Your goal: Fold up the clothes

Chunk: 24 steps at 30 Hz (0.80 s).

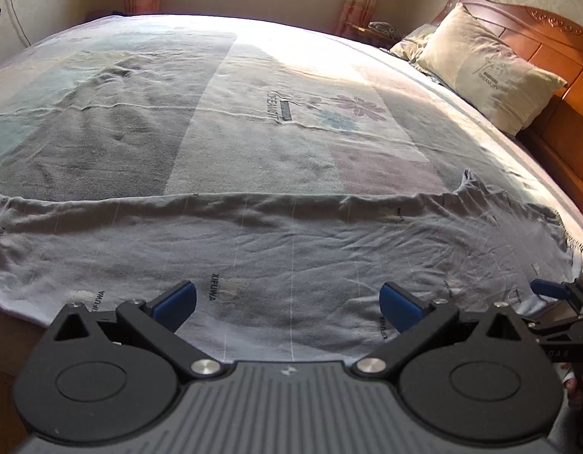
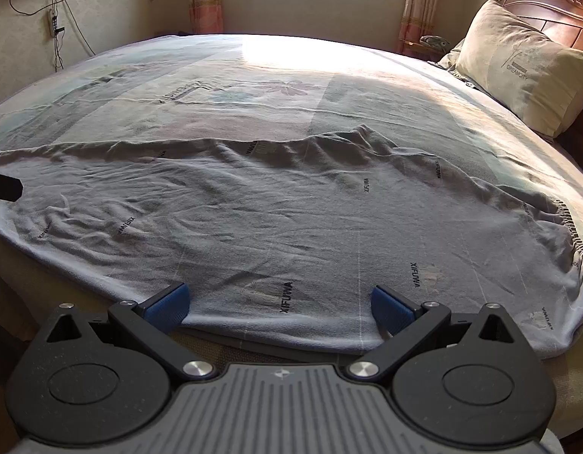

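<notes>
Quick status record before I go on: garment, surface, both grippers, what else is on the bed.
garment: grey printed garment spread along the near edge of the bed, wrinkled, elastic-looking hem at the right end
surface: bed sheet, patterned, sunlit at the far side
left gripper: jaws wide apart, over the garment's near part, holding nothing
right gripper: jaws wide apart at the garment's near edge, holding nothing
other: pillow against the wooden headboard
fold state: no fold step visible yet
</notes>
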Tool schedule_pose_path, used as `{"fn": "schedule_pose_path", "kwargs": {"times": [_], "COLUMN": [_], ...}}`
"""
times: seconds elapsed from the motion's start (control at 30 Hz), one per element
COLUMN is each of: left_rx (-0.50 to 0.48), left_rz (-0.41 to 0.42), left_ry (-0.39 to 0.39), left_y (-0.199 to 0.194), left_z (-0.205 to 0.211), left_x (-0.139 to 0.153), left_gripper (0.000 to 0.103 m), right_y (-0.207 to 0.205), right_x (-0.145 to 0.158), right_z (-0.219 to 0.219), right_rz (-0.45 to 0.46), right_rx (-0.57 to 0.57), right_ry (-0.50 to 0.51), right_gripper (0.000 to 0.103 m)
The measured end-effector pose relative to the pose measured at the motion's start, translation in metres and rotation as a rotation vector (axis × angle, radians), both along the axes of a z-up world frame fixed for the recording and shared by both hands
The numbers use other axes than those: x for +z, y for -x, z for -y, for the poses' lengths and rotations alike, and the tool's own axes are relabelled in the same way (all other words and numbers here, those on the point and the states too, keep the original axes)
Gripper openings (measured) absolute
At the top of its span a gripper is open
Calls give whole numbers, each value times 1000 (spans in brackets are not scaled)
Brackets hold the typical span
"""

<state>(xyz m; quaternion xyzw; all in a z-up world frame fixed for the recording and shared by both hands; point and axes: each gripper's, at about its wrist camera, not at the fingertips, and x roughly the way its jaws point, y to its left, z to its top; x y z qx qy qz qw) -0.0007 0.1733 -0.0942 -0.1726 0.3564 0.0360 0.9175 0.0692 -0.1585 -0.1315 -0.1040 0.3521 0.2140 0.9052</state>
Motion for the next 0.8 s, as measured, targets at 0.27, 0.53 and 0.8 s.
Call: {"fn": "schedule_pose_path", "kwargs": {"times": [0.27,0.53,0.8], "left_rx": [334,454,513], "left_rz": [163,238,180], "left_ry": [298,478,522], "left_y": [57,59,61], "left_z": [-113,-184,-192], "left_x": [1,-20,-44], "left_gripper": [102,102,102], "right_y": [-1,-1,-1], "right_x": [1,0,1], "right_z": [-1,-2,-2], "right_rz": [-7,-6,-9], "right_rx": [-4,-6,-6], "right_ry": [4,5,7], "right_gripper": [103,103,103]}}
